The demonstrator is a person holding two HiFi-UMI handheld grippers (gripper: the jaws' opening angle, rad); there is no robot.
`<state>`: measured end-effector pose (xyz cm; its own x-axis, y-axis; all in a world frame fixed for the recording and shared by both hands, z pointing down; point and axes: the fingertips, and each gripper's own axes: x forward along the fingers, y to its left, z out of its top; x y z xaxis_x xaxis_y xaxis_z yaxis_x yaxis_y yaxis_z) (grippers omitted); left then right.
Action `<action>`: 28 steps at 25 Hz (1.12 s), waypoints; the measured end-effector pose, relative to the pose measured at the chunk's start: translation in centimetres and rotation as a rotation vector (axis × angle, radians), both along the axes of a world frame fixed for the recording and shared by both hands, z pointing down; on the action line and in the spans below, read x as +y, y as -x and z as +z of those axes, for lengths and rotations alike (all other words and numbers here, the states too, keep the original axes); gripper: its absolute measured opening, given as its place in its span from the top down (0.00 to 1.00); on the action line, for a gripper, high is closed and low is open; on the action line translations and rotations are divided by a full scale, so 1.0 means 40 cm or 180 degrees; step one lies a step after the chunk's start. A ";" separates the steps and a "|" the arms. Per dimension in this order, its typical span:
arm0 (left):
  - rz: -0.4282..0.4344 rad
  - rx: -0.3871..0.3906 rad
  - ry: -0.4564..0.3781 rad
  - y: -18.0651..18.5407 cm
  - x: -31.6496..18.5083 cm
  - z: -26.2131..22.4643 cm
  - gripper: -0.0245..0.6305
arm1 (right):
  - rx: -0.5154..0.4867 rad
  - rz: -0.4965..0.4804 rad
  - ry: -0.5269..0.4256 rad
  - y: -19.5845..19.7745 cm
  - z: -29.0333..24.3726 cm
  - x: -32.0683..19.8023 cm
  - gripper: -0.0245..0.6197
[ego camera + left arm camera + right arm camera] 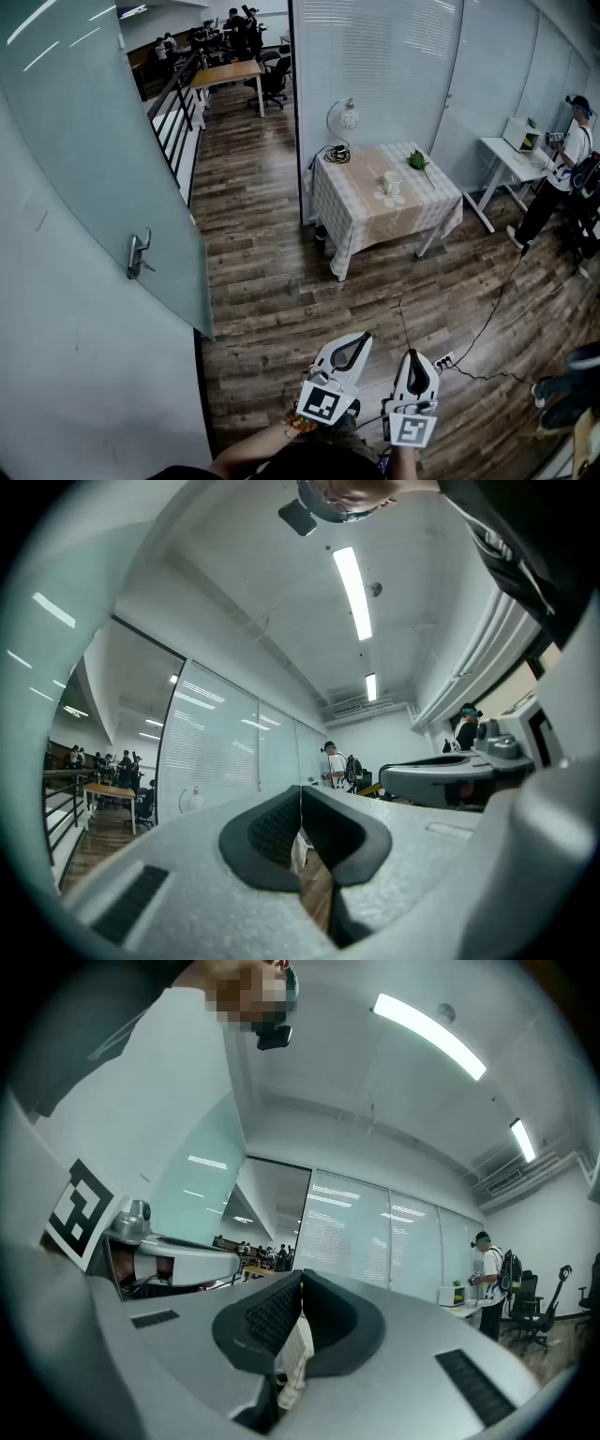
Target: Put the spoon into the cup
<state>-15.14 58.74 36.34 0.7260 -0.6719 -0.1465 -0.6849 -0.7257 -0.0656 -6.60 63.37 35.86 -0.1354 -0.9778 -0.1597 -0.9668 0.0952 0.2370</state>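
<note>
A small table with a checked cloth [361, 211] stands well ahead of me across the wooden floor. On it a white cup [392, 181] sits on a flower-shaped mat [388, 198]. The spoon is too small to make out at this distance. Low in the head view my left gripper [352, 346] and right gripper [415, 361] are side by side, far short of the table. Both point forward with jaws shut and hold nothing. In the left gripper view the left gripper [300, 794] points up at the room, and the right gripper [301, 1281] does the same in its own view.
A glass door with a handle [138, 253] stands open at the left. A round lamp [344, 118] and a green sprig [419, 162] share the table. A person [561, 173] stands by a white desk [506, 155] at the right. A cable [489, 323] and power strip [442, 360] lie on the floor.
</note>
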 end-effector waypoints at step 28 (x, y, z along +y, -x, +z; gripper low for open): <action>-0.0383 -0.0084 -0.0020 -0.328 -0.234 -0.012 0.94 | -0.0236 -0.0466 -0.0134 -0.305 -0.025 -0.275 0.95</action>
